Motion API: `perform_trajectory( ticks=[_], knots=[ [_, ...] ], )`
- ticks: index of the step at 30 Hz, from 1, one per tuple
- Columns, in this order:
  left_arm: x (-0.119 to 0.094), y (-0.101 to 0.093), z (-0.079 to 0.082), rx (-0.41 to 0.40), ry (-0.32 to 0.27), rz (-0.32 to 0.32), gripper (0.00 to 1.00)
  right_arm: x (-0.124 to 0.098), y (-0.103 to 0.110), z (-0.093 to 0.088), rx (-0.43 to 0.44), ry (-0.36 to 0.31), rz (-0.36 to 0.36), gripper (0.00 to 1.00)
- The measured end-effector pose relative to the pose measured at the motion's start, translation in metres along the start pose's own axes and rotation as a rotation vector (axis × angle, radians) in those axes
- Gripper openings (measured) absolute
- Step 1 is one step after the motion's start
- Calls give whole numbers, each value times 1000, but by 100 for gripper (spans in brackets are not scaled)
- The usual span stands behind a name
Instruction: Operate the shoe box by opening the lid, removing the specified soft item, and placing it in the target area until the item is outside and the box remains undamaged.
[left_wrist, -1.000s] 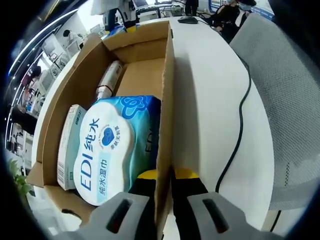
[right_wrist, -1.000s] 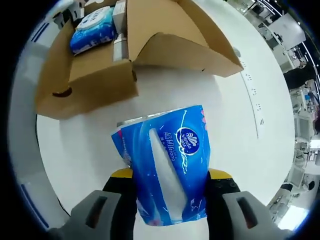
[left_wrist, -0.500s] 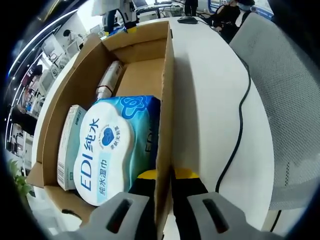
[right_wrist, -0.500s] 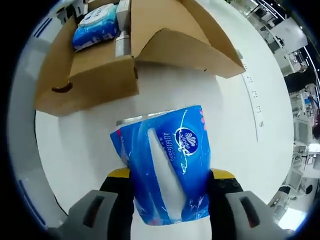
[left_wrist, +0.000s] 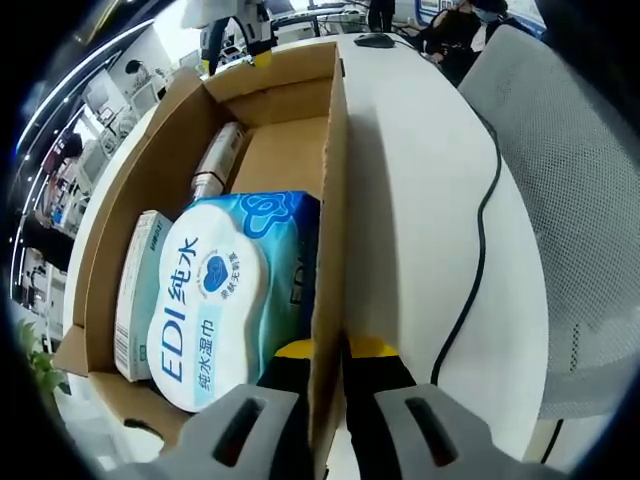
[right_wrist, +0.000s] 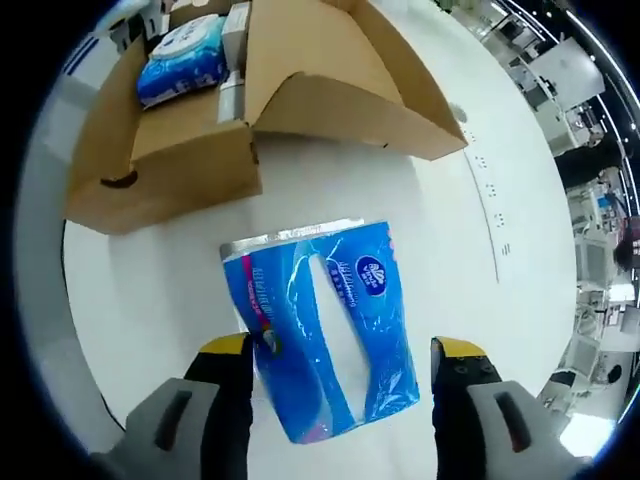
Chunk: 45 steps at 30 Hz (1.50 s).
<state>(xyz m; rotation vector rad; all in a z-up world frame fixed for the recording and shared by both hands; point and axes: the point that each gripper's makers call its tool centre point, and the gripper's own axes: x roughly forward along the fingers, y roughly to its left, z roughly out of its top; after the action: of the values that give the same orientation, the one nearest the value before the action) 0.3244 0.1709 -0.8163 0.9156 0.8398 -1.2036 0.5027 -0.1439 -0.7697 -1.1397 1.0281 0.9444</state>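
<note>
Between the jaws of the left gripper (left_wrist: 322, 352) stands the side wall of the box (left_wrist: 332, 200); they pinch it as before, and the wet wipes pack (left_wrist: 225, 300) lies just beside them, inside the box.

Ahead of the right gripper (right_wrist: 345, 358) the jaws have now spread apart. The blue tissue pack (right_wrist: 325, 335) lies free between them on the white table (right_wrist: 150, 300), outside the box, soft and a little crumpled. I judge the placing is finished.

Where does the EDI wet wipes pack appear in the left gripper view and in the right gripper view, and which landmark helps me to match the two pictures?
Left gripper view: the EDI wet wipes pack lies lower left, inside the cardboard box, beside the wall that the left gripper clamps.
Right gripper view: the pack sits at the top left, small, inside the box.
Shared landmark: the open cardboard box on the white table.
</note>
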Motion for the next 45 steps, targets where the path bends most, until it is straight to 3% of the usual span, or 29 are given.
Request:
perform_trajectory(
  ticks=[3,11,19,25,33,35,36,38,41,45],
  knots=[
    [0,0,0,0,0,1,3,-5,-2,1,34,-25,8,79],
    [0,1,0,-9,2,-1,3,-25,6,3,36,-53,-15,80],
    [0,1,0,-6,1,1,3,-61,3,4,51,-89,-126,75],
    [0,2,0,-9,2,0,3,-86,15,9,68,-136,-146,70],
    [0,2,-1,-8,0,2,3,-106,33,7,55,-132,-190,64],
    [0,2,-2,-6,0,4,3,-112,37,11,77,-161,-194,62],
    [0,2,-2,-7,0,4,3,-116,38,18,165,-212,-210,61],
    [0,2,-1,-3,-1,5,3,-124,42,30,230,-287,-217,62],
    [0,2,-2,-1,-2,3,3,-125,37,32,220,-282,-259,62],
    [0,1,-2,3,-3,4,3,-134,47,35,180,-272,-291,63]
  ],
)
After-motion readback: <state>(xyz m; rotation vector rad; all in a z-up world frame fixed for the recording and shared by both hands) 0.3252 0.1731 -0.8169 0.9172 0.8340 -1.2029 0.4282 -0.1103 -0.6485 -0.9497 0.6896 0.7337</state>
